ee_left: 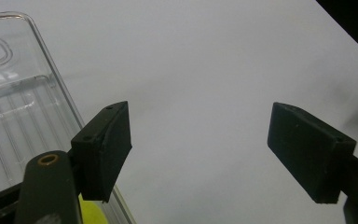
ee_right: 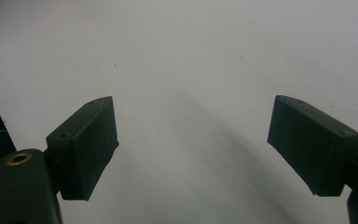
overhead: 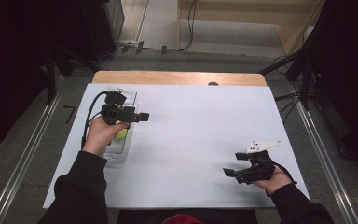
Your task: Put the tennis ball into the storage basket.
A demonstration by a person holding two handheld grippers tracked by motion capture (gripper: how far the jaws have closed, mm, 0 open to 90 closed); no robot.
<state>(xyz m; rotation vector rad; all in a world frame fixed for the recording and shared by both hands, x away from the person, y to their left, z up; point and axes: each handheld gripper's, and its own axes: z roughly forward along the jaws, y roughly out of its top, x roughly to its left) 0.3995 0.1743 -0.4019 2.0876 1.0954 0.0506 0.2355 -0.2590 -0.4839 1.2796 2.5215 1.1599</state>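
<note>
A white sheet (overhead: 200, 140) covers a wooden table (overhead: 177, 77), whose bare far edge shows beyond it. A clear plastic tray (overhead: 116, 151) lies lengthwise along the left side of the sheet, running from far to near. In the left gripper view the tray (ee_left: 14, 116) shows ribbed ridges on its floor and a rounded slot near its far end. A small yellow-green object (overhead: 121, 133) sits in the tray, just beside the person's left hand (overhead: 100, 135); in the left gripper view a corner of it (ee_left: 93, 215) peeks out below the left jaw, too hidden to tell what it is.

The left gripper (overhead: 142, 117) hangs over the tray's right rim, pointing right across the sheet. In its own view the left gripper (ee_left: 200, 154) has its jaws spread wide apart with nothing between them but bare white sheet.

The right gripper (overhead: 228, 172) is at the near right of the sheet, held in the right hand (overhead: 272, 179) and pointing left, well apart from the tray. In its own view the right gripper (ee_right: 193, 149) also has its jaws spread wide and empty, over plain white sheet. Both forearms wear dark sleeves (overhead: 81, 186).
</note>
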